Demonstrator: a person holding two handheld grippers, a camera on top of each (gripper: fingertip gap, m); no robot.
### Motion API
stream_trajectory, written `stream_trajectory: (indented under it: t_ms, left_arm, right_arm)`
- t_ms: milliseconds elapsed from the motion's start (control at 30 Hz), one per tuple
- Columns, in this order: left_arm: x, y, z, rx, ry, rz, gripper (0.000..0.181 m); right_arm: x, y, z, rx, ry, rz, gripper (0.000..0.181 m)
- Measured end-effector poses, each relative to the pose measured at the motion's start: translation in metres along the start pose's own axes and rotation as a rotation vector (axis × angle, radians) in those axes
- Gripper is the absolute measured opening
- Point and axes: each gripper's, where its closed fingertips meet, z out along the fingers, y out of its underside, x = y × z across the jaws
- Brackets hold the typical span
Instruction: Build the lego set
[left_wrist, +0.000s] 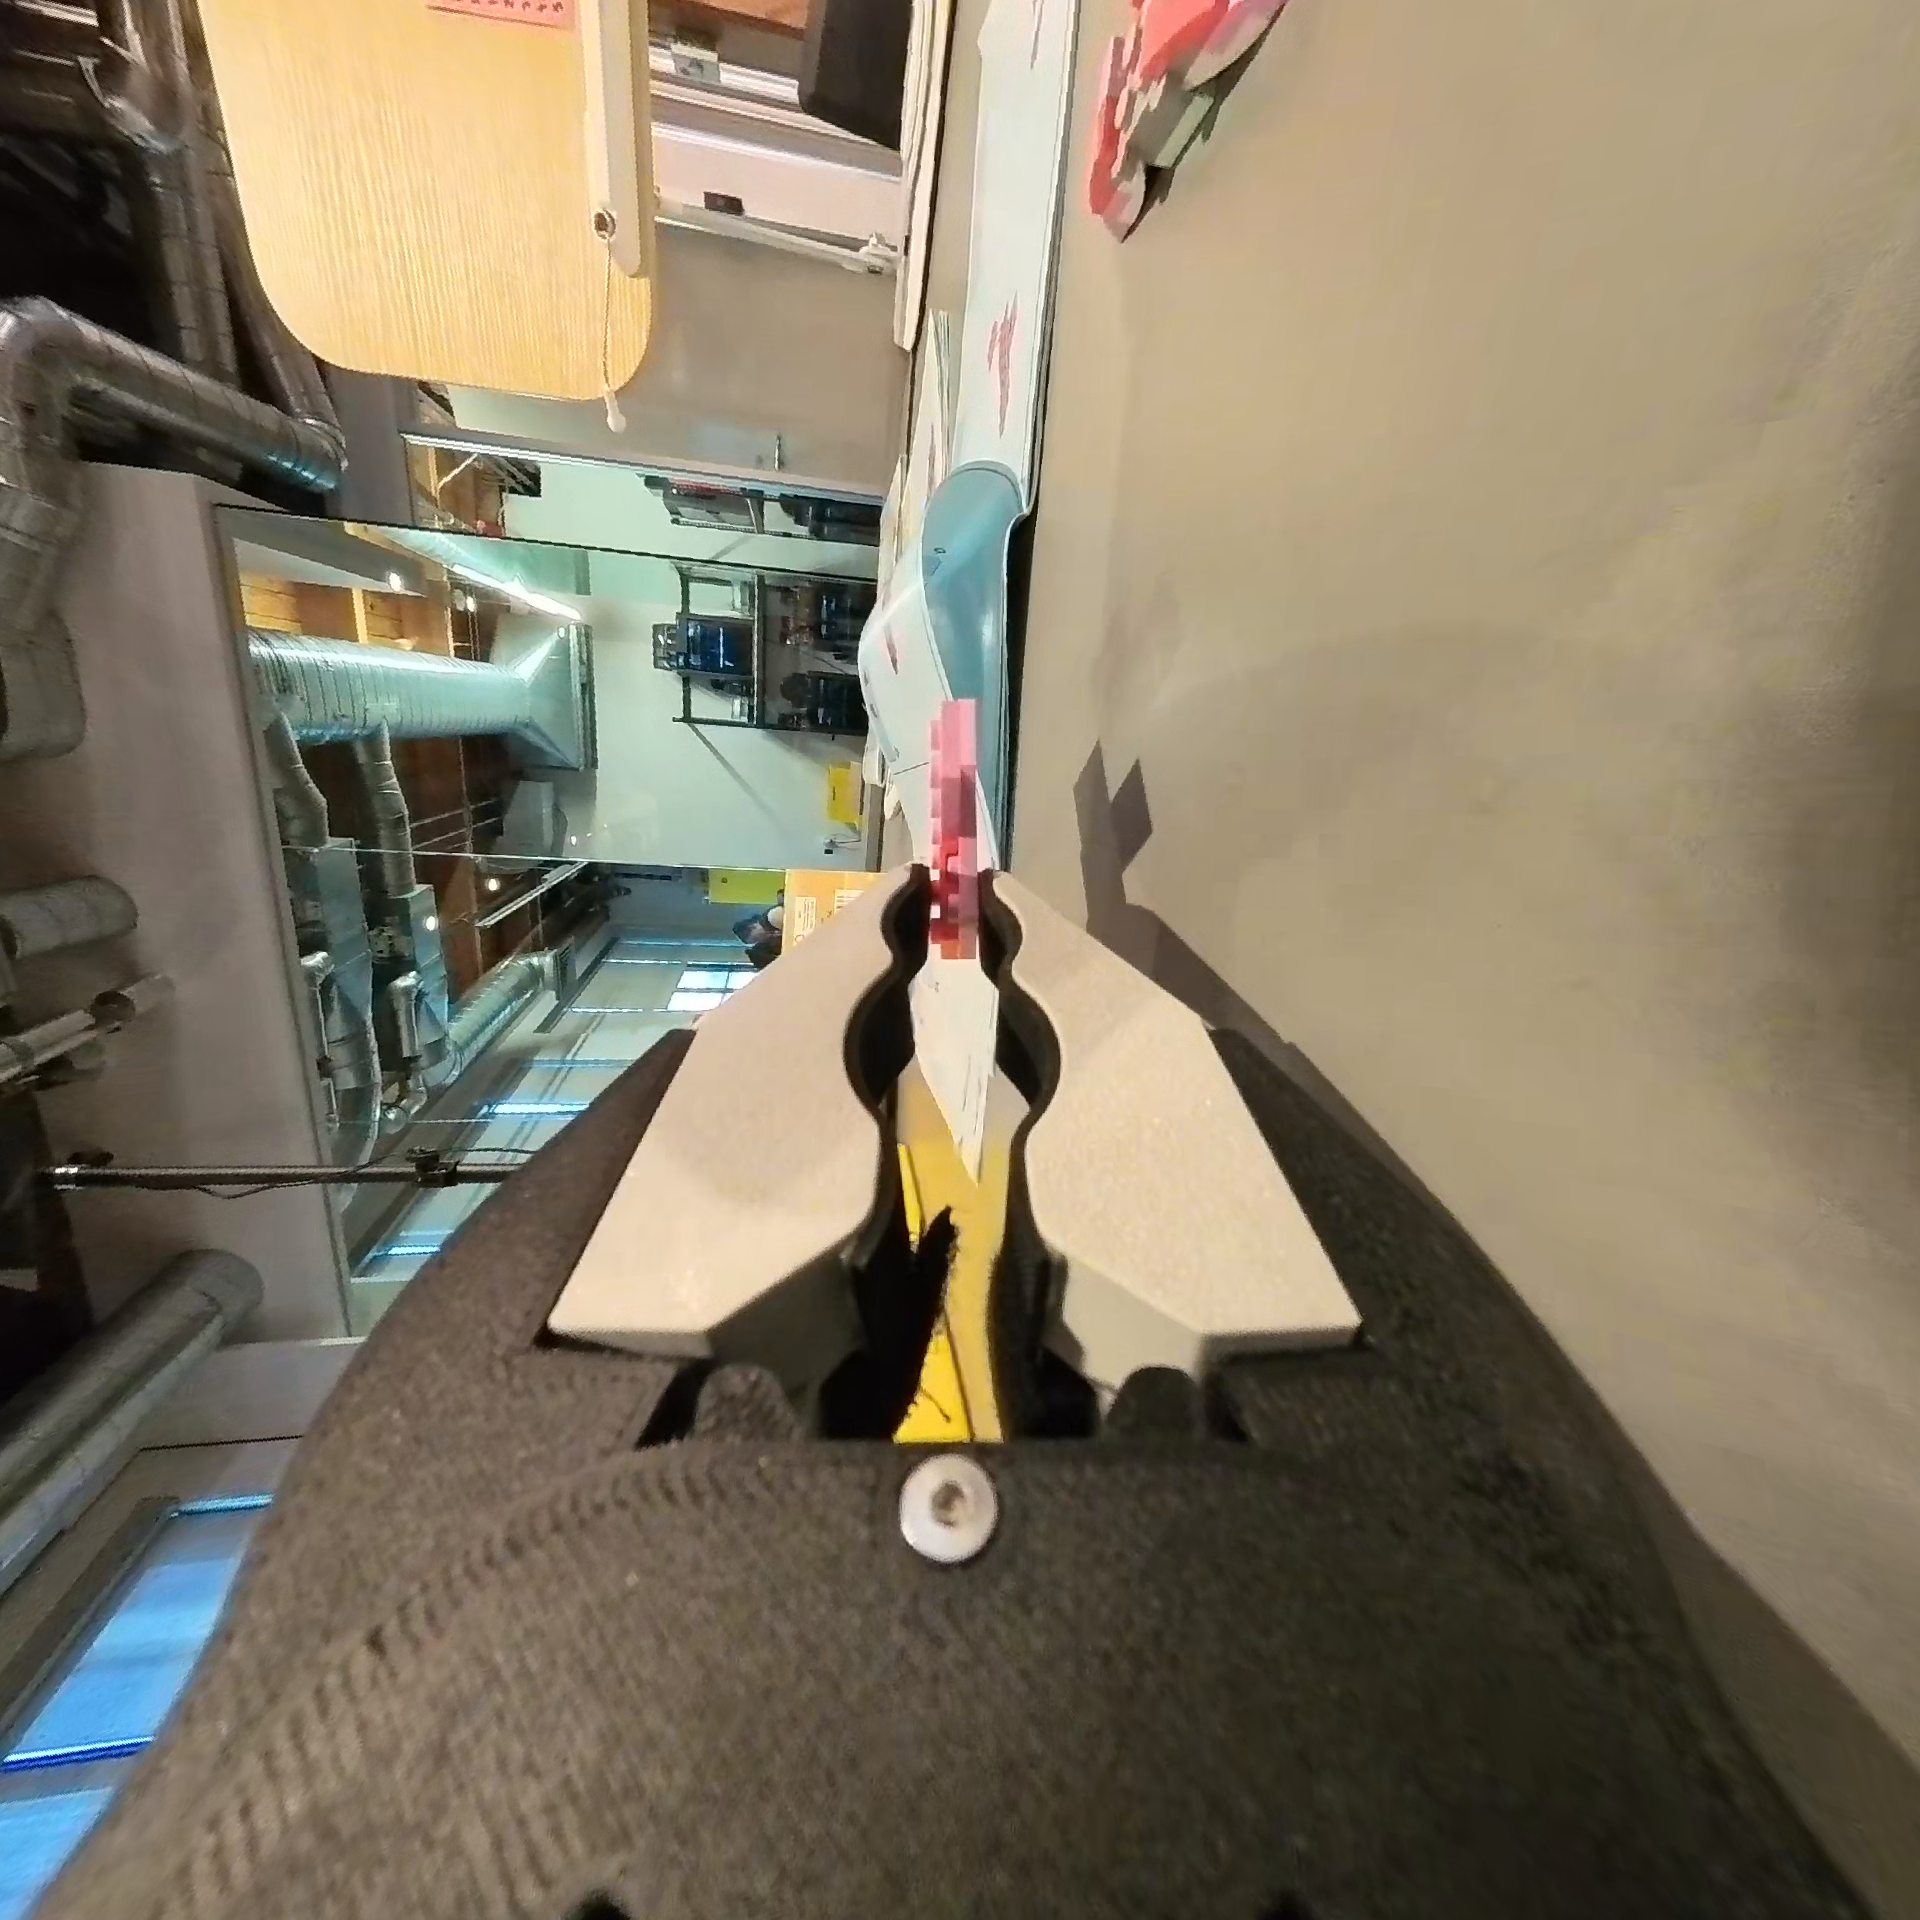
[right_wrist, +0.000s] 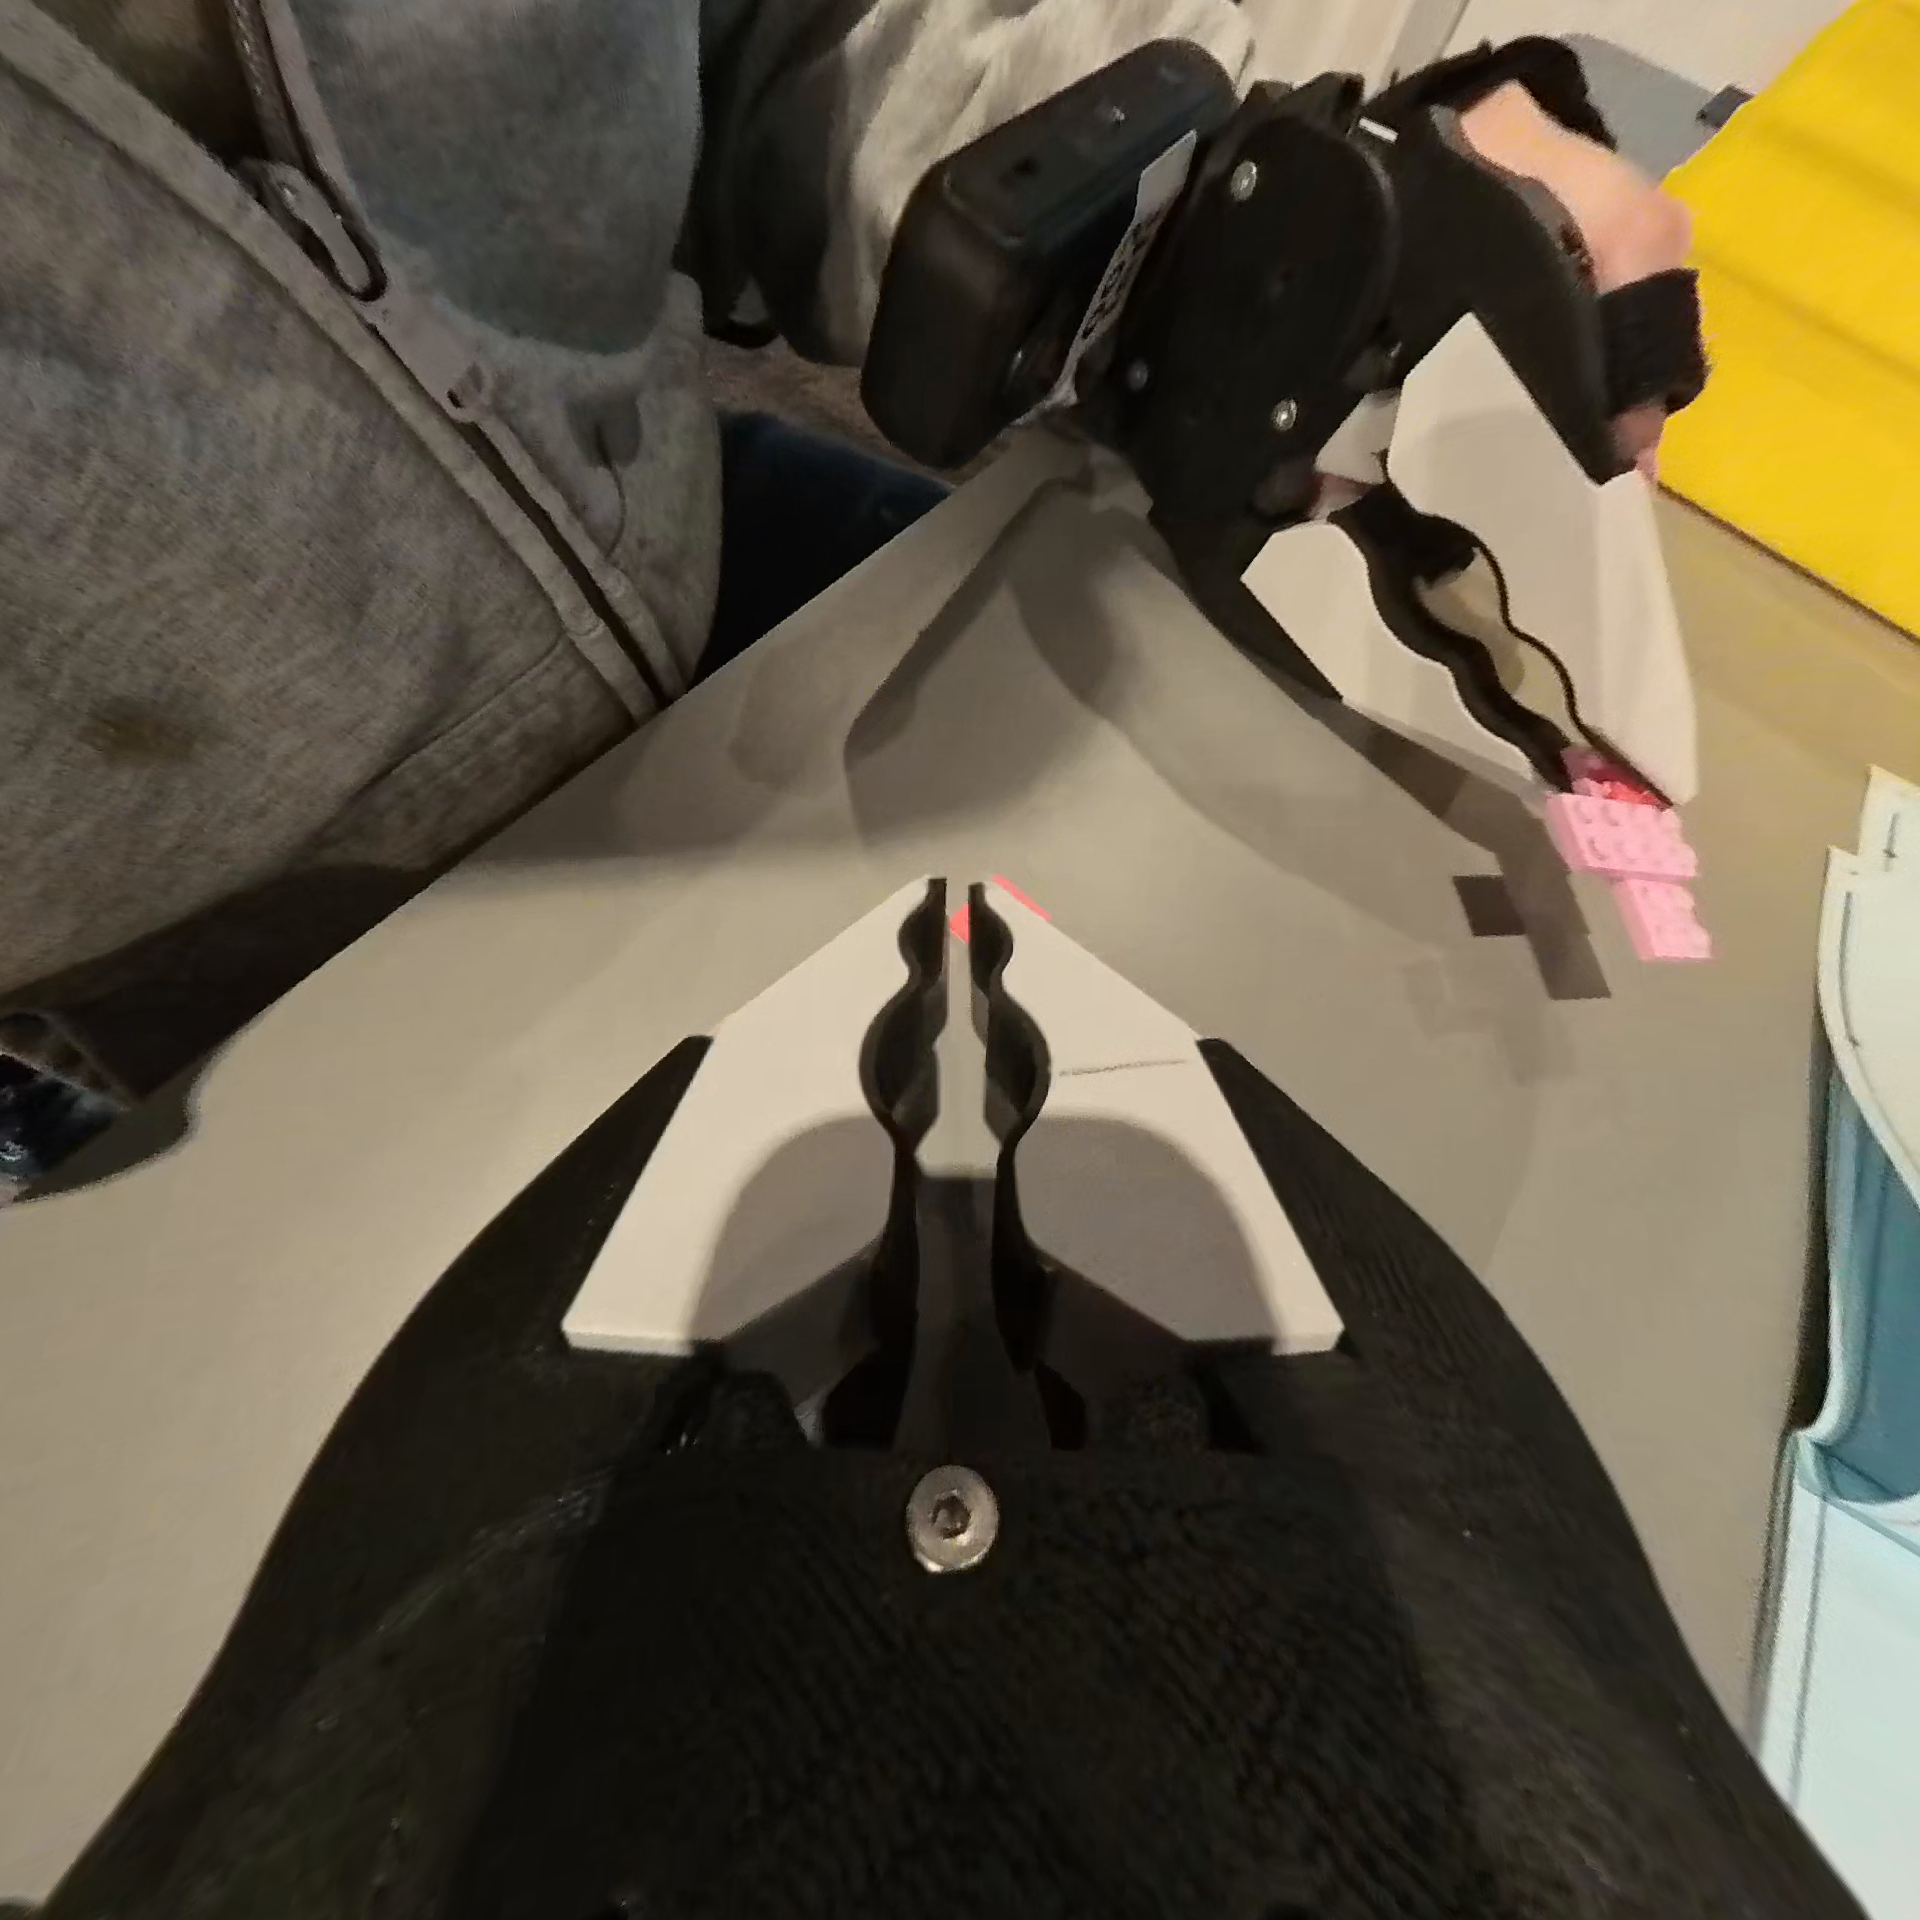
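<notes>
My left gripper (left_wrist: 954, 878) is shut on a pink lego assembly (left_wrist: 956, 790), which sticks out past the fingertips and is held just above the grey table (left_wrist: 1507, 727). In the right wrist view, that gripper (right_wrist: 1600, 774) is at the upper right, and the pink assembly (right_wrist: 1626, 857) casts a shadow on the table. My right gripper (right_wrist: 958, 894) is shut on a small red lego piece (right_wrist: 1013, 896). Only a corner of the piece shows at the fingertips, low over the table (right_wrist: 520, 1039).
A pile of pink and red lego pieces (left_wrist: 1164, 104) lies farther along the table. A light blue instruction booklet (left_wrist: 1023, 260) lies open at the table's side and also shows in the right wrist view (right_wrist: 1870, 1039). A yellow box (right_wrist: 1818, 260) stands behind. A person in a grey hoodie (right_wrist: 260, 520) sits at the table edge. Left tips to right tips: about 15 cm.
</notes>
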Motion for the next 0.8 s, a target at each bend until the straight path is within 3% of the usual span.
stream_trajectory:
  t_ms: [433,667,800]
  left_arm:
    - [0.000,0.001,-0.001,0.000,-0.007,0.013,0.008]
    - [0.001,0.002,-0.001,-0.001,0.000,0.010,0.008]
    - [0.001,0.002,-0.002,0.001,0.002,0.010,0.008]
  right_arm:
    - [0.001,0.018,0.003,-0.111,-0.023,0.103,0.005]
    - [-0.024,-0.001,0.017,-0.076,-0.116,0.092,0.015]
    - [-0.003,-0.014,0.016,-0.001,0.013,0.110,0.026]
